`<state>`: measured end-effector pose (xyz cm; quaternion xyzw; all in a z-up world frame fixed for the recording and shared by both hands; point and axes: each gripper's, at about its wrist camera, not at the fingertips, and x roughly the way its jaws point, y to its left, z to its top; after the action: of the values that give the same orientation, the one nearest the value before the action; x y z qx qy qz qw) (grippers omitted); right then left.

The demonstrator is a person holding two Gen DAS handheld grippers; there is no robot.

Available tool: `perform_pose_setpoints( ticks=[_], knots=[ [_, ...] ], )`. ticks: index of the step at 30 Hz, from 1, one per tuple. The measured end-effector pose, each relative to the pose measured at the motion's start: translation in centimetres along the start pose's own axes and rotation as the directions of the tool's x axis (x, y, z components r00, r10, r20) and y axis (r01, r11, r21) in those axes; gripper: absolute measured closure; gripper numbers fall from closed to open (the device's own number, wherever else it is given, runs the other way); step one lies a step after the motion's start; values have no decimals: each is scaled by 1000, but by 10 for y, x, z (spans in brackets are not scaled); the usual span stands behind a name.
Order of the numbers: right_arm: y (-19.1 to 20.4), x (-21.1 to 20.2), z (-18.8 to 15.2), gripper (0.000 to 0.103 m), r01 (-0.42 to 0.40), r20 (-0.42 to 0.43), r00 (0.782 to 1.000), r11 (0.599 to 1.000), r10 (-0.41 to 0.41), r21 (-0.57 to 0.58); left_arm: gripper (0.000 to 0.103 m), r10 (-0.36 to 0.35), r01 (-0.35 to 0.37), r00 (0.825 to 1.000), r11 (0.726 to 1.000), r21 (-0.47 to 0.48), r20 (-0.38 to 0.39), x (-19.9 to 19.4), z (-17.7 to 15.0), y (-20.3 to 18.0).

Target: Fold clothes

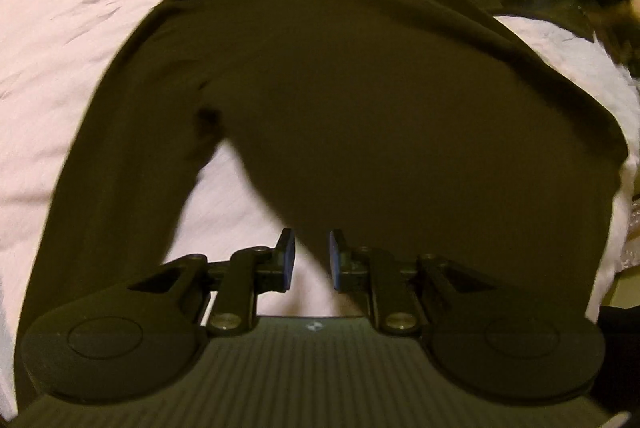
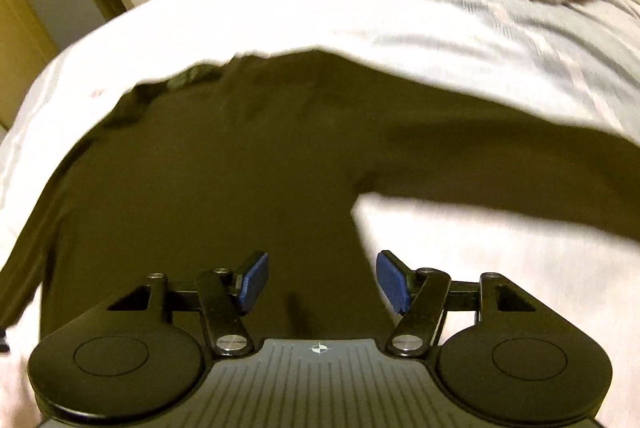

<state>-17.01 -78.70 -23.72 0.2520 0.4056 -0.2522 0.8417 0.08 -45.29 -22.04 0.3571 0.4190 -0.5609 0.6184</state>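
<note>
our left tongs [image 1: 311, 260] are hovering slightly parted and empty over the hem of the dark long-sleeved top [image 1: 360, 88] lying flat on the bed [image 1: 80, 8]; our right tongs [image 2: 320, 282] are gaping wide. we're judging it soft and limp, best pinched at a sleeve cuff or hem corner.

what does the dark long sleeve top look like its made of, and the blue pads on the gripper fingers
The dark top looks like a soft, matte knit, perhaps cotton jersey: it lies limp on the bed sheet with no sheen, though blur hides the weave. The blue pads on the right hand-held gripper look like ribbed rubber or soft plastic, given their fine grooves; which one I cannot tell.
</note>
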Motion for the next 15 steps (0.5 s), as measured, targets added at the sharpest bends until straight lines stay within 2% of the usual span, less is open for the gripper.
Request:
perform_pose_setpoints(
  ticks=[5, 8, 10, 11, 13, 14, 15],
  knots=[
    [-41, 44, 64, 39, -59, 1, 998, 995, 59, -74, 87, 24, -25, 999, 999, -21, -21, 38, 42, -30],
    [-37, 75, 82, 39, -138, -79, 989, 968, 124, -208, 86, 41, -42, 999, 999, -16, -27, 59, 62, -37],
    [-32, 96, 91, 40, -201, -145, 976, 933, 163, -300, 82, 52, -53, 998, 999, -15, -32, 70, 69, -38],
    [-30, 108, 91, 40, -216, -186, 970, 908, 158, -360, 81, 46, -47, 998, 999, -22, -50, 78, 69, -37],
    [-24, 130, 78, 40, -182, -257, 965, 825, 46, -535, 79, 44, -45, 994, 999, -12, -97, 94, 66, -38],
    [-28, 134, 73, 40, -149, -240, 971, 784, 0, -602, 79, 48, -47, 991, 999, 4, -122, 102, 62, -39],
    [-34, 134, 71, 39, -144, -226, 974, 773, 1, -618, 79, 54, -51, 991, 998, 21, -120, 102, 58, -41]
  ],
)
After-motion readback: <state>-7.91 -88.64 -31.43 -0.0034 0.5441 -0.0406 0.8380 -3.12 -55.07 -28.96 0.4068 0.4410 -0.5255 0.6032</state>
